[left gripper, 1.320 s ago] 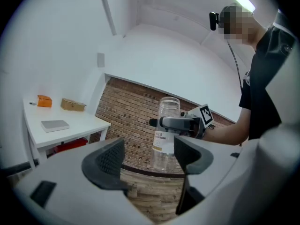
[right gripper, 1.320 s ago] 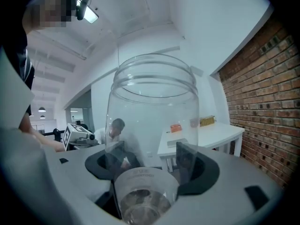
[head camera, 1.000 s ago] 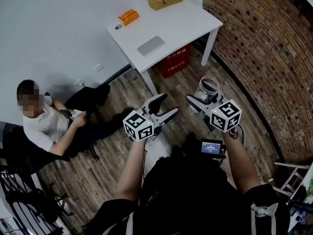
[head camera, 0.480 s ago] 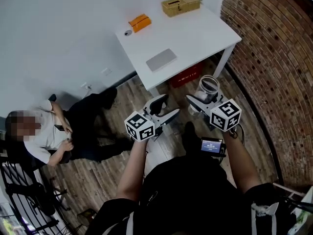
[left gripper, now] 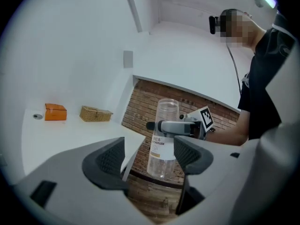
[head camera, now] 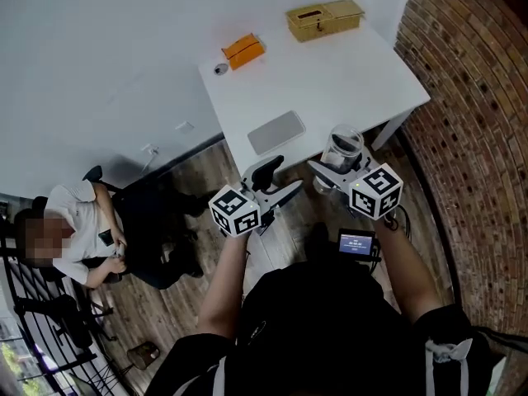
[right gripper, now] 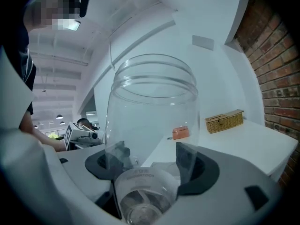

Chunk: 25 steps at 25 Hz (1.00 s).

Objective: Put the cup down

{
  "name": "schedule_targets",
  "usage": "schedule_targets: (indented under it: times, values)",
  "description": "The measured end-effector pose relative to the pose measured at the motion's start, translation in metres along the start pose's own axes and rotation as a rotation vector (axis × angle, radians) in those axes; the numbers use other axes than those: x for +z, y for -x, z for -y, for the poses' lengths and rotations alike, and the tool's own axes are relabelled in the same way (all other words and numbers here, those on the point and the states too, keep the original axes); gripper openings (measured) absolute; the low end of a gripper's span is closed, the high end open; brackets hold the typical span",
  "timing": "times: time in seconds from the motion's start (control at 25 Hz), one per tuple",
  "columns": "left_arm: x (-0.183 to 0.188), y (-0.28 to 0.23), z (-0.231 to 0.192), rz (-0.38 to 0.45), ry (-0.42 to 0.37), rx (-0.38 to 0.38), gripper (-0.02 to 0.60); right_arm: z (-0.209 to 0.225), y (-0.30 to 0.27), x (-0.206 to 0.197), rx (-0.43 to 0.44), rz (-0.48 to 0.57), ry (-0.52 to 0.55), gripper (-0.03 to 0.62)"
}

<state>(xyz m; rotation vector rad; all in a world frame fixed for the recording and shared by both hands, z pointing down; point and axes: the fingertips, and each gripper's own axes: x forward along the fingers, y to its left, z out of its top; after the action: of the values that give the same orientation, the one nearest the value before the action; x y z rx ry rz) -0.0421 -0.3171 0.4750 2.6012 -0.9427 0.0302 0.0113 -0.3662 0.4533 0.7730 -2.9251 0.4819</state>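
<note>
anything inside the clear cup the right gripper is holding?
Nothing visible inside the cup: its clear wall shows the orange box and white table straight through. The label and right gripper pads cover part of the lower wall.

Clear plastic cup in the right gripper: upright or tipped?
Upright: the clear plastic cup stands mouth-up, rim above base, clamped in the right gripper.

The cup [head camera: 342,148] is sitting between the jaws of the right gripper [head camera: 330,166], by the table's [head camera: 355,85] near edge.
The left gripper [head camera: 287,176] is hanging to its left; a basket [head camera: 323,19] and a box [head camera: 243,50] are lying along the table's far side.
</note>
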Motion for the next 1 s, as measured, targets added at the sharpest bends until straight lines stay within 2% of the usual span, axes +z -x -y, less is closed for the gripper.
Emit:
schedule_targets:
  times: [0.2, 0.44, 1.0]
  values:
    - [0.012, -0.017, -0.030, 0.006, 0.016, 0.037, 0.334, 0.030, -0.027, 0.007, 0.039, -0.015, -0.008, 0.360]
    - [0.015, -0.014, -0.050, 0.008, 0.035, 0.062, 0.333, 0.036, -0.049, 0.006, 0.060, -0.038, -0.016, 0.360]
    - [0.026, 0.014, -0.070, 0.012, 0.011, -0.004, 0.333, 0.014, -0.074, 0.026, -0.003, -0.020, 0.031, 0.360]
